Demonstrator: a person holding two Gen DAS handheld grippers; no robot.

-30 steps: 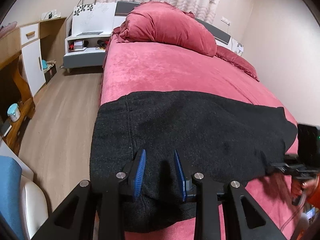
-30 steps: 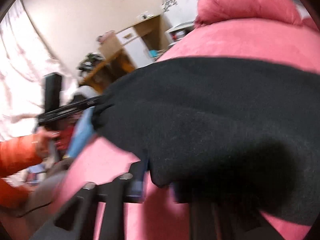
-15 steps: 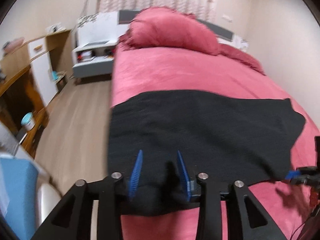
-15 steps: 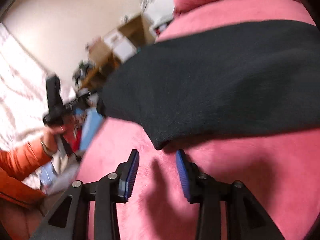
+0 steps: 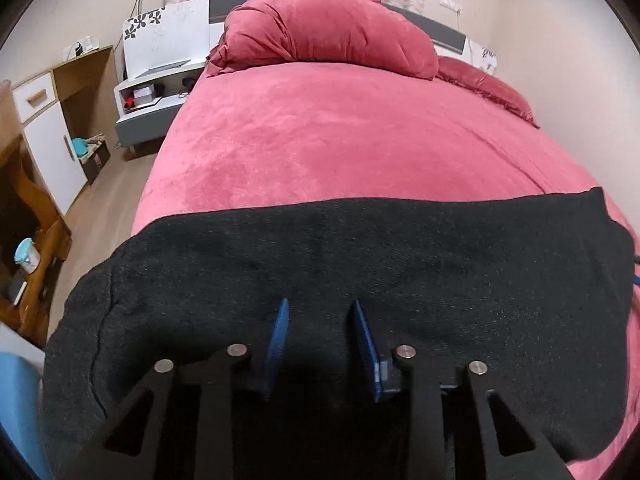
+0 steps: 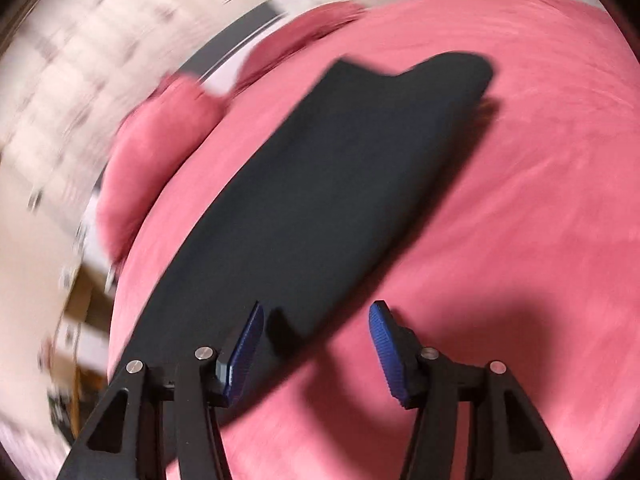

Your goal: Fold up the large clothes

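Observation:
A large black garment [image 5: 360, 272] lies flat across the near end of a red bed [image 5: 352, 136]. My left gripper [image 5: 320, 312] is open and empty, just above the garment's near edge. In the right wrist view the garment [image 6: 320, 184] runs as a long dark band across the bed [image 6: 520, 200]. My right gripper [image 6: 316, 316] is open wide and empty, over the garment's near edge. This view is blurred.
A big red pillow [image 5: 328, 36] sits at the head of the bed. A white nightstand [image 5: 152, 92] and a wooden desk with a white cabinet [image 5: 44, 128] stand to the left. Wooden floor [image 5: 100, 216] lies beside the bed.
My right gripper let go of the garment's corner, opened wider and swung round over the bed. My left gripper moved forward over the garment, still open.

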